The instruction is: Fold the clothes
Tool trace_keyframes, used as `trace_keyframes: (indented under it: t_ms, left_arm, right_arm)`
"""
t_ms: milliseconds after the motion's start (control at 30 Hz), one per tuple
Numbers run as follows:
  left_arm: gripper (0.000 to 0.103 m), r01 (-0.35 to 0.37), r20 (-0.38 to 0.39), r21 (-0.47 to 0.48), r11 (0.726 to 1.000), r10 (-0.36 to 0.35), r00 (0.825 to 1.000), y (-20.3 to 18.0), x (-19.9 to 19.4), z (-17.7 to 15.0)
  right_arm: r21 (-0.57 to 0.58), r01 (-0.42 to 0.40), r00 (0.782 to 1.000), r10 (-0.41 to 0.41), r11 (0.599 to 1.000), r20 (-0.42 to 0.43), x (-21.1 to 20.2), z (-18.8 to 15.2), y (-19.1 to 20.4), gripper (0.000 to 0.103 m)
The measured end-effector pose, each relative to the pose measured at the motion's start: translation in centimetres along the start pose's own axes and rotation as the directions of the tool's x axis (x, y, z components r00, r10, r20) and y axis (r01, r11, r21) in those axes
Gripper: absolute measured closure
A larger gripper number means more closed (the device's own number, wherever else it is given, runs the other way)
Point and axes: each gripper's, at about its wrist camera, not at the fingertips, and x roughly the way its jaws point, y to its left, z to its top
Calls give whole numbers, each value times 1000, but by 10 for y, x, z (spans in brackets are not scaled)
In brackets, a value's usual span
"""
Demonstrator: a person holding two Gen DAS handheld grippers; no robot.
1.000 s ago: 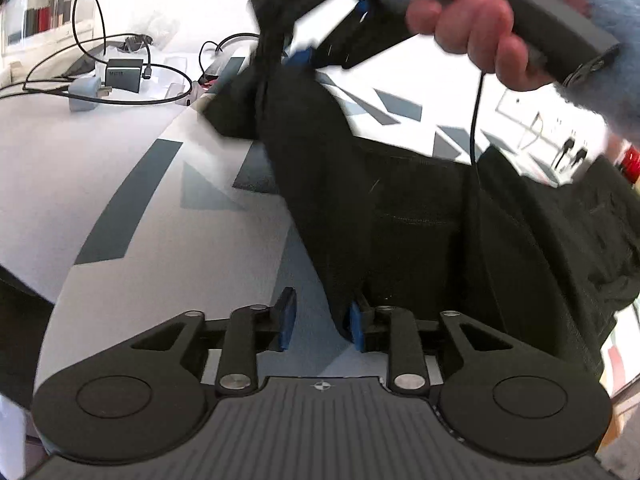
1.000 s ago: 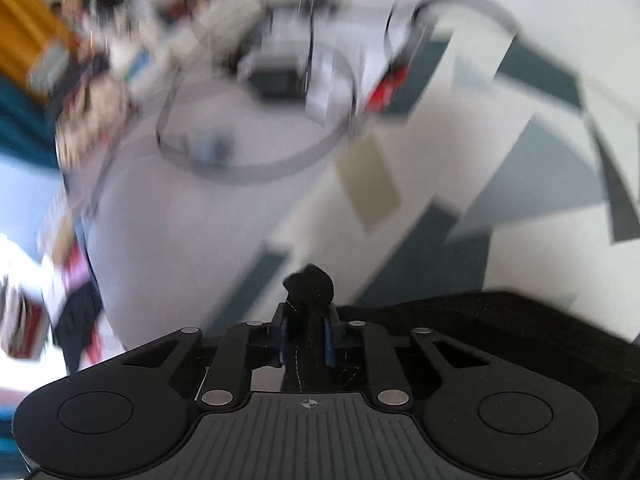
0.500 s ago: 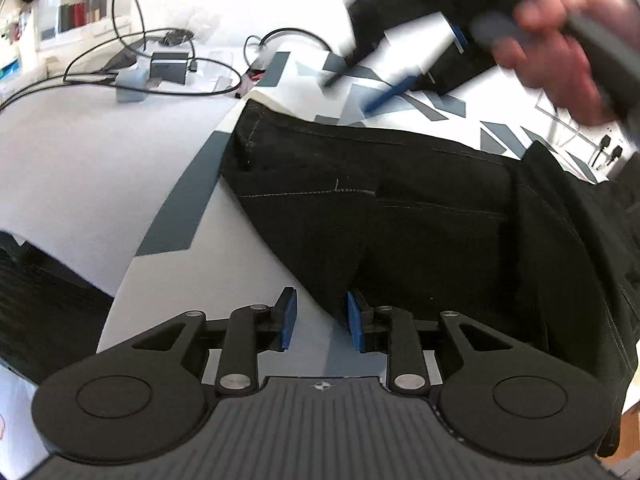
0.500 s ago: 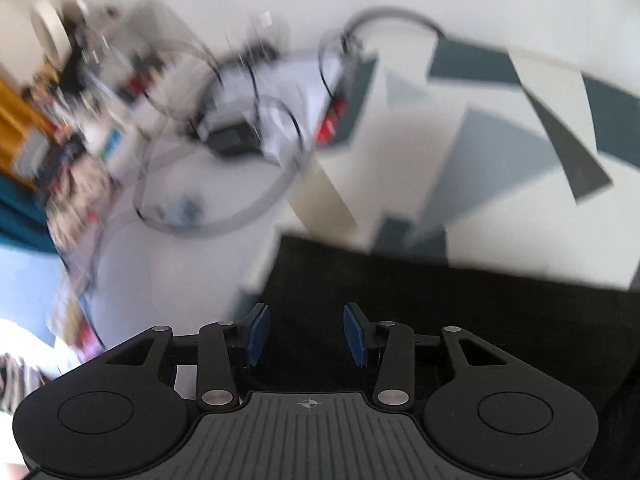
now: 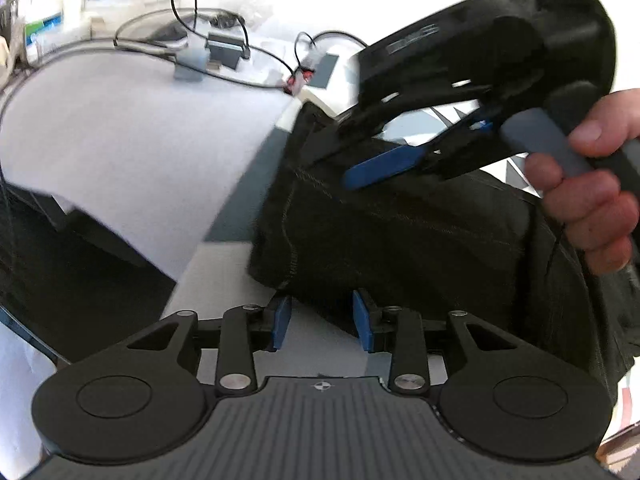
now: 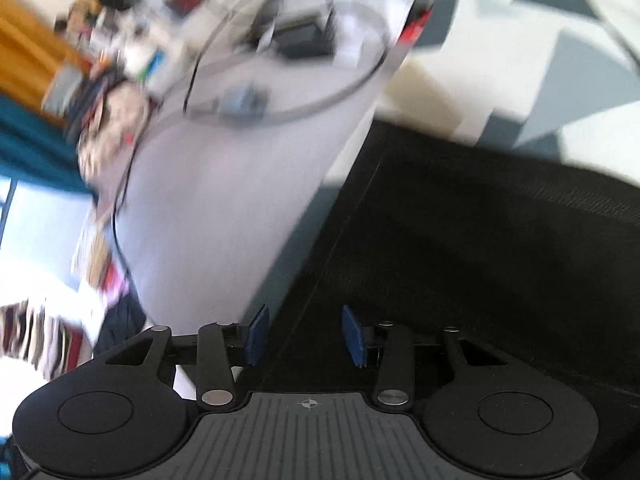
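Note:
A black garment (image 5: 400, 240) lies folded on the patterned table (image 5: 120, 140). In the left wrist view its near corner reaches in between the blue pads (image 5: 280, 322) of my left gripper (image 5: 320, 324). Those jaws are opening and the pads do not press the cloth. My right gripper (image 5: 348, 160), held by a hand (image 5: 588, 200), hovers low over the garment's far left corner. In the right wrist view the right gripper (image 6: 306, 336) stands over the garment's (image 6: 460, 260) left edge. Its jaws are opening and hold nothing.
Cables (image 5: 240, 76) and a small black box (image 5: 224, 46) lie at the back of the table. The table's left edge (image 5: 132, 248) drops to a dark floor. Blurred clutter (image 6: 112, 80) fills the far left in the right wrist view.
The right gripper let go of the black cloth and came down over it. The garment dropped from hanging to lying flat and folded. The left pads have spread a little.

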Motion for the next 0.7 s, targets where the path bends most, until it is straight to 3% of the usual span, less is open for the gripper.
trace_keyframes:
  t_ms: [100, 167, 233, 333, 367, 500, 567, 700]
  left_arm:
    - [68, -48, 45, 28, 998, 47, 998, 0, -10, 5]
    - [68, -91, 96, 42, 995, 87, 992, -2, -22, 9]
    - [65, -123, 147, 59, 991, 114, 983, -4, -33, 13]
    - [53, -66, 208, 139, 988, 36, 978, -26, -42, 24]
    - [48, -29, 207, 177, 984, -9, 978, -36, -40, 26]
    - [47, 105, 124, 330, 938, -153, 980, -81, -23, 21]
    - [47, 156, 72, 383, 911, -198, 978, -98, -16, 13]
    - [46, 225, -11, 454, 862, -248, 969, -126, -10, -4]
  right_arm:
    - [111, -5, 991, -11, 994, 135, -49, 6, -30, 57]
    - [184, 14, 973, -56, 983, 226, -90, 6, -57, 57]
    - [274, 36, 937, -128, 961, 324, -135, -4, -87, 56]
    - [411, 36, 872, -229, 911, 433, -190, -36, -133, 53]
    - [449, 30, 855, -256, 893, 451, -203, -48, -146, 53]
    - [571, 66, 807, -380, 819, 452, -232, -111, -182, 53]
    - [610, 98, 790, -435, 786, 433, -238, -145, -193, 52]
    - [692, 88, 774, -486, 717, 405, -243, -205, -217, 52]
